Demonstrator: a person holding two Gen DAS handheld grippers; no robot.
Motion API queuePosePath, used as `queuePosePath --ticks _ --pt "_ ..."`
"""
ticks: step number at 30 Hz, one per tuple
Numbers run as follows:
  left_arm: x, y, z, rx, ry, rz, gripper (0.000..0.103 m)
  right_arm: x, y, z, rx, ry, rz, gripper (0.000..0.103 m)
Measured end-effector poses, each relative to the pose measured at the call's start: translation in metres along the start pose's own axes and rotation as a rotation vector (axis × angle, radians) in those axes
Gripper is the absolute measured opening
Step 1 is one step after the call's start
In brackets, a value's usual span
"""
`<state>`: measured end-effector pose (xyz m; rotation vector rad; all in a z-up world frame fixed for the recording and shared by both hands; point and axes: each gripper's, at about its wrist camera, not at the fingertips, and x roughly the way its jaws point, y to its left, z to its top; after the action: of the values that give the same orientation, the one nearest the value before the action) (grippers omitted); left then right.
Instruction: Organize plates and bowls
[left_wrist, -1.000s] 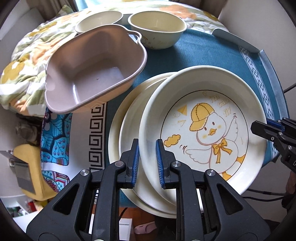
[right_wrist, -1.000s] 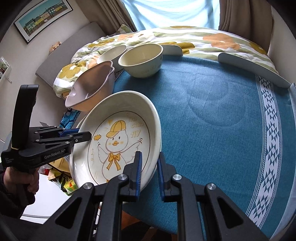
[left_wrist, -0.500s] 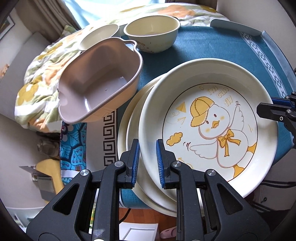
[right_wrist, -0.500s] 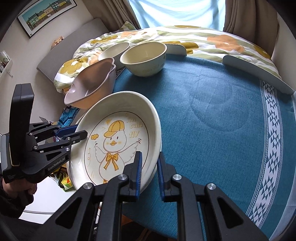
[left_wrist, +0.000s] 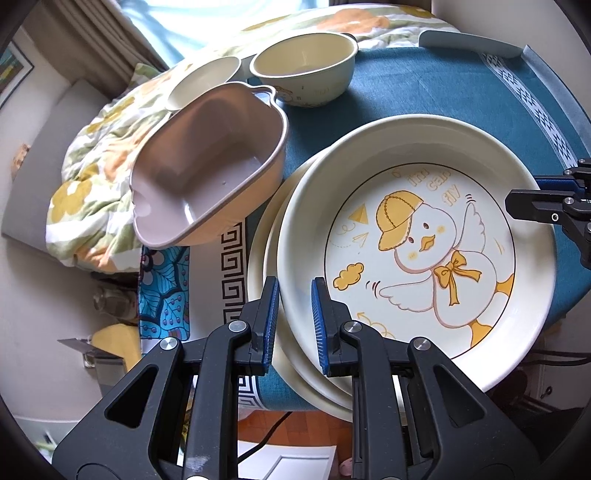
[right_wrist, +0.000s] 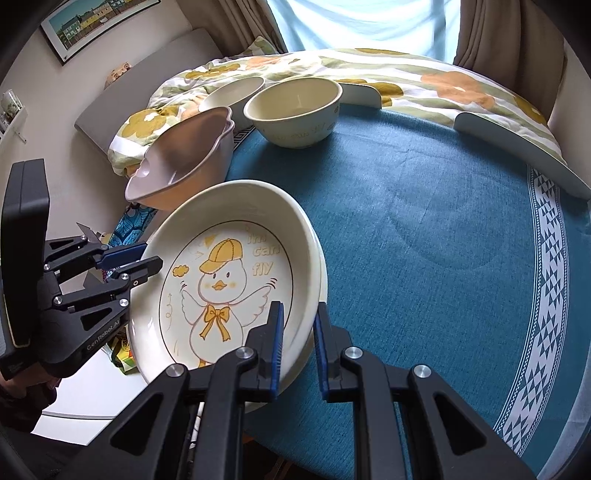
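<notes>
Both grippers are clamping the same duck plate, one on each side. The left gripper is pinching the plate's rim at about seven o'clock in its own view, and its blue pads are sitting either side of the raised edge. The right gripper is gripping the rim on the opposite side, near five o'clock of the plate as its camera sees it. The plate is riding on top of a stack of plain cream plates at the table's edge, tipped slightly rather than lying flat, though I cannot tell whether its underside is touching the one beneath.

A pinkish handled dish is tilting at ten o'clock from the stack, resting partly on the flowered quilt. A cream bowl is standing at twelve o'clock on the blue cloth, with a smaller bowl just behind it.

To my eye the step in hand is settling this plate onto the pile. The next move calls for levelling it and centring it over the lower plates, then letting both grips go together so it does not slide toward the table's edge. The bowls and the tilting dish look not yet gathered.
</notes>
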<state>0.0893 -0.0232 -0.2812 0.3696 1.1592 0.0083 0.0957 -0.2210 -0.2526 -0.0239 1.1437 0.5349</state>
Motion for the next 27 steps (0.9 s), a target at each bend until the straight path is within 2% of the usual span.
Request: queuePosePath --ticks 9,23,27 --pt "-0.001 -0.001 -0.001 0.011 -0.003 0.033 0.016 0.005 0.002 0.0 -0.02 0.012 -0.017 0.015" --pt "-0.001 0.001 0.0 -0.01 0.013 0.012 0.016 0.004 0.003 0.0 -0.021 0.007 -0.018 0.015" --pt "-0.012 0.003 0.006 -0.02 -0.01 0.015 0.017 -0.008 0.001 0.005 -0.01 -0.02 -0.023 0.015"
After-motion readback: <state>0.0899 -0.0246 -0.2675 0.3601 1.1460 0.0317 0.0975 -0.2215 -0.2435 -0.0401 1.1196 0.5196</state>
